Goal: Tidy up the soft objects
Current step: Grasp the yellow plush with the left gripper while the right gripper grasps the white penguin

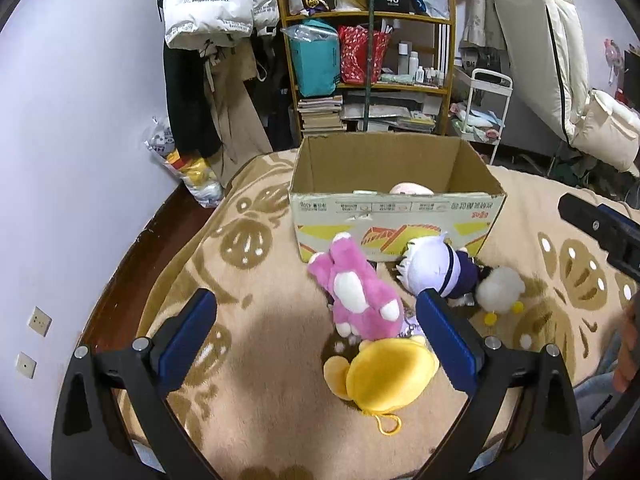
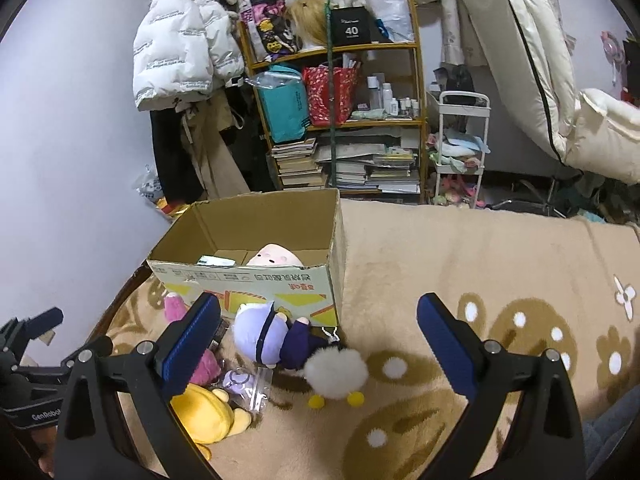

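Note:
An open cardboard box (image 1: 394, 216) (image 2: 256, 280) stands on a beige patterned blanket and holds a pink-headed plush (image 2: 274, 257). In front of it lie a pink plush (image 1: 358, 292), a yellow plush (image 1: 380, 376) (image 2: 204, 412), a white-haired doll in dark clothes (image 1: 438, 268) (image 2: 276, 334) and a white fluffy ball toy (image 1: 500, 290) (image 2: 336, 372). My left gripper (image 1: 316, 312) is open and empty above the blanket, left of the pink and yellow plushes. My right gripper (image 2: 318, 316) is open and empty above the doll and ball toy.
A small clear bag with a purple item (image 2: 244, 384) lies beside the yellow plush. A cluttered wooden shelf (image 1: 368, 56), hanging coats (image 1: 208, 8) and a white trolley (image 2: 462, 144) stand behind the bed. The blanket (image 2: 500, 264) stretches right of the box.

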`<state>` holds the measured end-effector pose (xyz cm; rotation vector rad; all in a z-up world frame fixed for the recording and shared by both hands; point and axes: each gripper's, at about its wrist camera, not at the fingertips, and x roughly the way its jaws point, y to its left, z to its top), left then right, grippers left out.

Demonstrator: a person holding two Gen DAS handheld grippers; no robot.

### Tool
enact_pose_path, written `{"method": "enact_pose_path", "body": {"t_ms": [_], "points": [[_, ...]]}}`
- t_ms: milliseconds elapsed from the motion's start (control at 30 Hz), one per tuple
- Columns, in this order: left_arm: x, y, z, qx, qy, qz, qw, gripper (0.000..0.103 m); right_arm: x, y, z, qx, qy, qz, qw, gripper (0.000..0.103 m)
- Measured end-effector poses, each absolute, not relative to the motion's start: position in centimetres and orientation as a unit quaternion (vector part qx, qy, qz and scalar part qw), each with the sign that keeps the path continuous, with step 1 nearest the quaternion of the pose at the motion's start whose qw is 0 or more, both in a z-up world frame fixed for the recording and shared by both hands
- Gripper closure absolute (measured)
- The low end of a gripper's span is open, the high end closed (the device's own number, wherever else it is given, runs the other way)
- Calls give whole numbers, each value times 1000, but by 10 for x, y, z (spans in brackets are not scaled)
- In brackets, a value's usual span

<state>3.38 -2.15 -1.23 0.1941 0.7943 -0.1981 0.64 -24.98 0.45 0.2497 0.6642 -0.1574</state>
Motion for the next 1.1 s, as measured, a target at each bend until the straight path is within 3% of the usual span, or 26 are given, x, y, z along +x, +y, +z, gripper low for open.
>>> {"method": "enact_pose_path", "body": {"t_ms": [1100], "points": [[37, -51, -61, 150, 447, -119, 874, 4, 29, -244, -24, 115, 367, -78, 920, 0]]}}
